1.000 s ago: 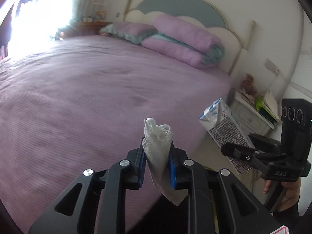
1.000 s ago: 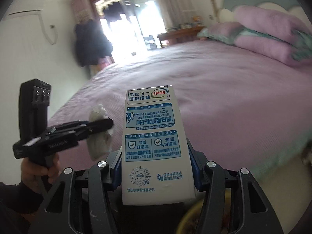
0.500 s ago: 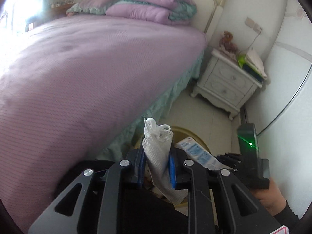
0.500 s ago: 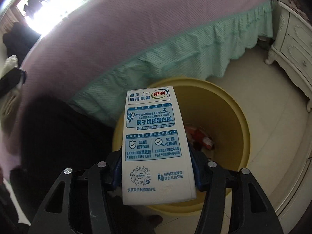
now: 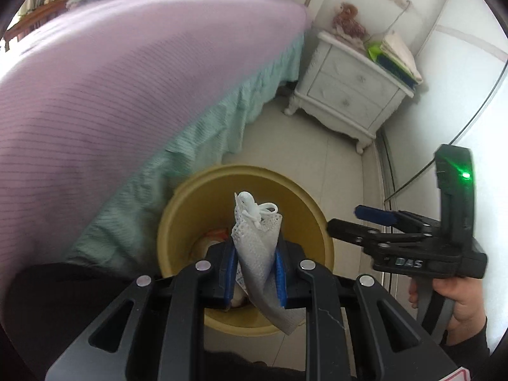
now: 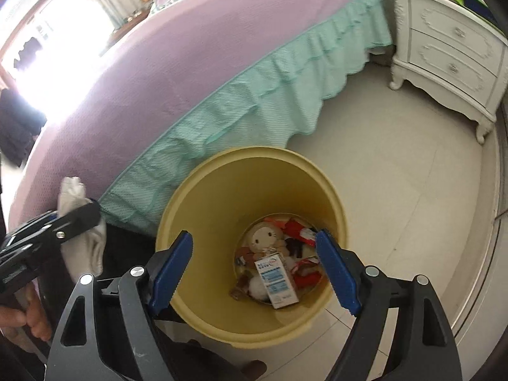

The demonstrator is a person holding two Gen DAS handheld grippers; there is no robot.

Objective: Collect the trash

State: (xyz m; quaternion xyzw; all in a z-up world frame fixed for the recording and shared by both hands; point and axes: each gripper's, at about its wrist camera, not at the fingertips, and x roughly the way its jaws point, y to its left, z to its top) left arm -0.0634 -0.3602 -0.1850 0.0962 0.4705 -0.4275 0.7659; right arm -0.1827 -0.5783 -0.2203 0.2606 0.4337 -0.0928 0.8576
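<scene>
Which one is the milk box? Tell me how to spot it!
Find the yellow bin on the floor beside the purple bed. The milk box lies at its bottom: the only white-and-blue carton with printed writing, among red wrappers and a plush toy.

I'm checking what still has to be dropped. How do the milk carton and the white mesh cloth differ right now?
The milk carton lies loose at the bottom of the yellow bin, while the white mesh cloth is above the bin, not in it. The carton is free of the right gripper, whose jaws have just been opening and stand empty; the cloth is pinched in the shut left gripper. The carton is a rigid printed box; the cloth is limp.
</scene>
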